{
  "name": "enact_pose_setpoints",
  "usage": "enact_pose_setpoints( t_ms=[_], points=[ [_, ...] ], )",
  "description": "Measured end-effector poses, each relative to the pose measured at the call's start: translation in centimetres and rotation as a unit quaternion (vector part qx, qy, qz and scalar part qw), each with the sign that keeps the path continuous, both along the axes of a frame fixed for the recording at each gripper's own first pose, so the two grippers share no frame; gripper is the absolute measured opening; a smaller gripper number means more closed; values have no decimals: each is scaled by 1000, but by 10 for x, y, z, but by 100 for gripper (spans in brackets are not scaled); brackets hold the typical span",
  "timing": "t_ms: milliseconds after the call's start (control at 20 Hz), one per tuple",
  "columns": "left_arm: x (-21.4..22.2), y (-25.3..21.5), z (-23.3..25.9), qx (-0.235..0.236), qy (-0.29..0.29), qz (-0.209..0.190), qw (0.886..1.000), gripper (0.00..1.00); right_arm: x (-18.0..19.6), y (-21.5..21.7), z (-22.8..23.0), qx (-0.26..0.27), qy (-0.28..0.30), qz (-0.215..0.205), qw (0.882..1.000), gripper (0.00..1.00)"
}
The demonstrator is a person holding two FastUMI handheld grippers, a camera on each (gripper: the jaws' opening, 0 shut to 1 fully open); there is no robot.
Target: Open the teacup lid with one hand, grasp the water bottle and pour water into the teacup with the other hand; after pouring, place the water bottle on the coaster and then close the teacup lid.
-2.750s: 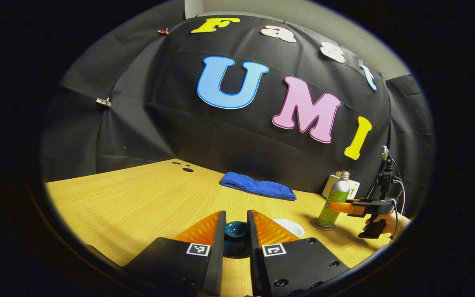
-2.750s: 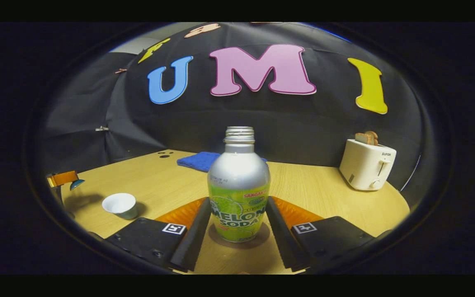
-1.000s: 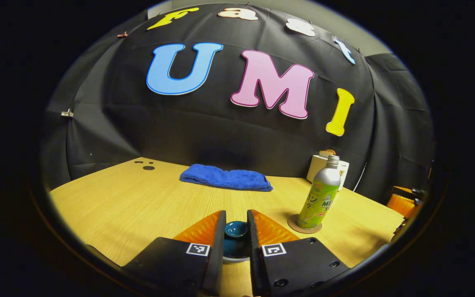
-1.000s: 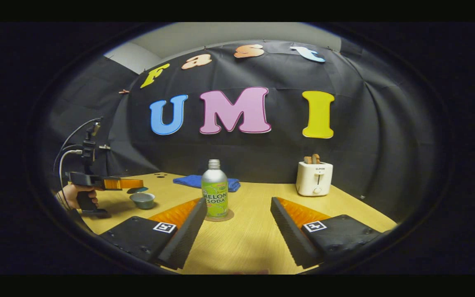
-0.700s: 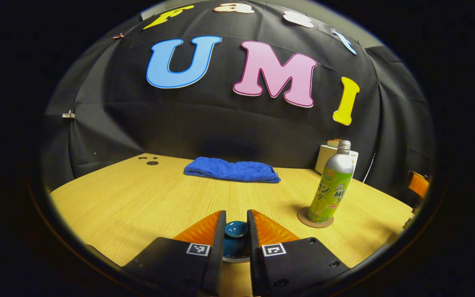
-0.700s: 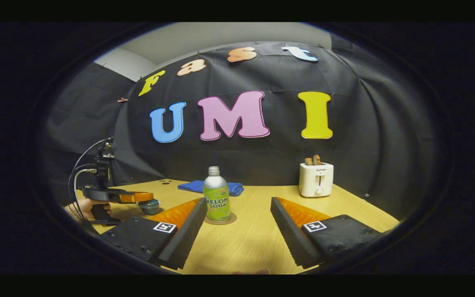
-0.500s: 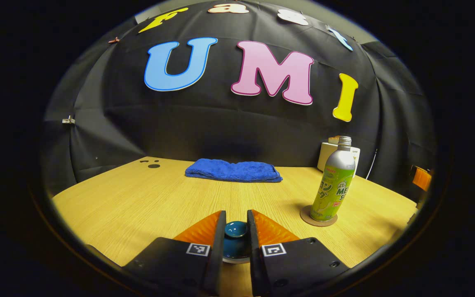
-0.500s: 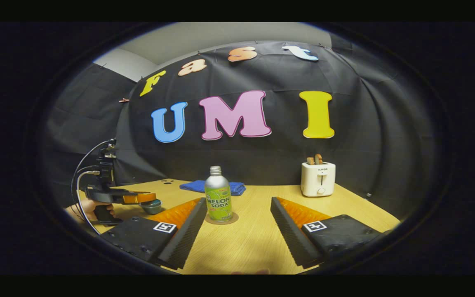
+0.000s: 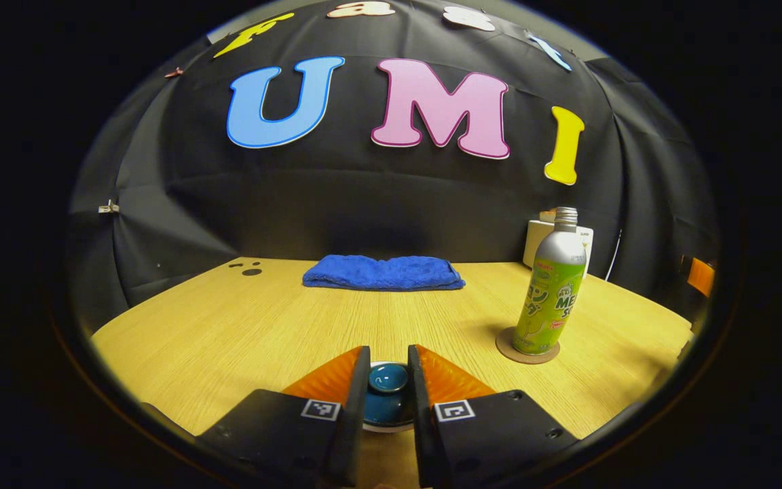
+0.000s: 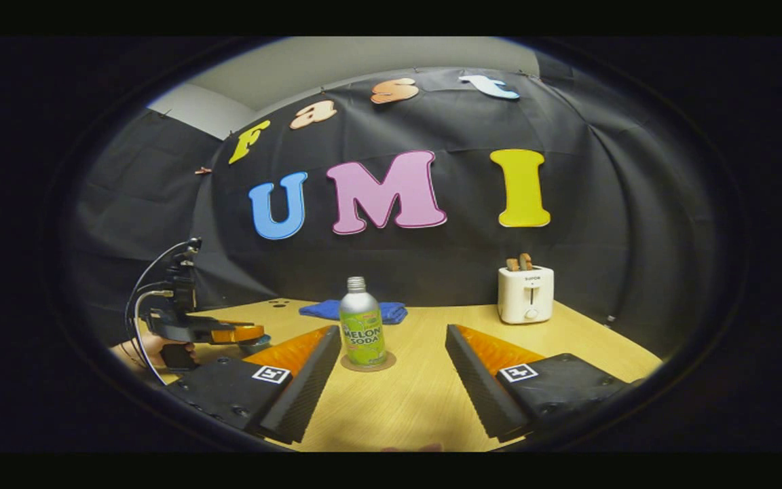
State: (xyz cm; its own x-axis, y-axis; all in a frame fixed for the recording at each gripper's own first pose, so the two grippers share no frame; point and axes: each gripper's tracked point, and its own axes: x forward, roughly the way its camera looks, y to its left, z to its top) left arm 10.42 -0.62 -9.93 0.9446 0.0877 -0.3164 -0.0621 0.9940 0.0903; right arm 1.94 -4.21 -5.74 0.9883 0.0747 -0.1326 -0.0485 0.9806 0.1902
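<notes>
- Left gripper view: left gripper [image 9: 388, 380] clamping the knob of the teacup lid [image 9: 387, 394], both fingers [image 9: 352, 387] pressing its sides; lid sitting low over a pale rim near the tabletop's [image 9: 241, 326] front edge, seated or hovering impossible to tell.
- Water bottle [image 9: 551, 285] standing upright on the coaster [image 9: 528, 348] toward the right edge; blue towel [image 9: 383, 272] lying along the back edge.
- Right gripper view: right gripper [image 10: 391, 380] hanging wide open and empty, bottle [image 10: 362, 323] on the coaster [image 10: 368, 363] well ahead, nearer its left finger [image 10: 299, 387]; toaster [image 10: 525, 293] standing at the back right corner.
- Left gripper [image 10: 238, 333] showing at the left edge over the teacup [image 10: 255, 345], a hand [image 10: 153, 346] gripping its handle.
- Judging: closing the lid, final step; next calling for settling it level on the rim, then spreading the fingers and lifting straight off.
</notes>
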Motion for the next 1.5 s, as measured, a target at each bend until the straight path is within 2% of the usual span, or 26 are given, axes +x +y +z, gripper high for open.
enact_pose_setpoints(
  t_ms=[150, 250, 300, 400, 450, 500, 700, 950, 1050, 1100, 1150, 1200, 1300, 1350, 1400, 1500],
  points=[
    [-3, -3, 0, 3, 3, -1, 1000, 40, -1, -5, 0, 3, 0, -5, 1000, 92],
    [-7, -3, 5, 7, -4, 0, 1000, 51, -1, -7, 2, 6, -3, -7, 1000, 92],
    [-11, -2, 14, 12, -15, 4, 1000, 58, -1, -7, 4, 6, -6, -7, 1000, 95],
    [-20, -2, 28, 17, -37, 7, 999, 72, -2, -6, 7, 5, -9, -7, 1000, 96],
    [-28, -3, 38, 20, -52, 10, 998, 85, -2, -3, 11, 4, -13, -6, 1000, 97],
    [-35, -4, 46, 23, -64, 10, 998, 90, -3, 0, 12, 2, -15, -5, 1000, 92],
    [-73, -9, 72, 28, -110, 10, 993, 94, -4, 15, 21, -3, -24, 2, 1000, 92],
    [-108, -13, 69, 0, -119, -3, 993, 94, -12, 44, 34, -20, -35, 20, 999, 92],
    [-114, -9, 66, -11, -121, 1, 993, 94, -14, 48, 36, -37, -35, 22, 998, 92],
    [-116, -5, 62, -17, -121, 4, 992, 94, -15, 48, 34, -42, -34, 20, 998, 98],
    [-117, -1, 60, -19, -120, 8, 993, 94, -14, 49, 34, -41, -33, 21, 998, 96],
    [-117, 2, 61, -23, -120, 12, 992, 94, -14, 53, 32, -38, -30, 24, 999, 100],
    [-118, 3, 65, -29, -126, 14, 992, 95, -13, 51, 29, -44, -27, 21, 998, 92],
    [-117, 2, 66, -29, -130, 13, 991, 95, -12, 49, 27, -48, -26, 19, 998, 92],
    [-117, 1, 66, -27, -130, 13, 991, 95, -12, 48, 26, -50, -25, 19, 998, 96],
    [-117, 0, 67, -22, -131, 10, 991, 95, -12, 47, 22, -47, -19, 19, 999, 96]
  ],
)
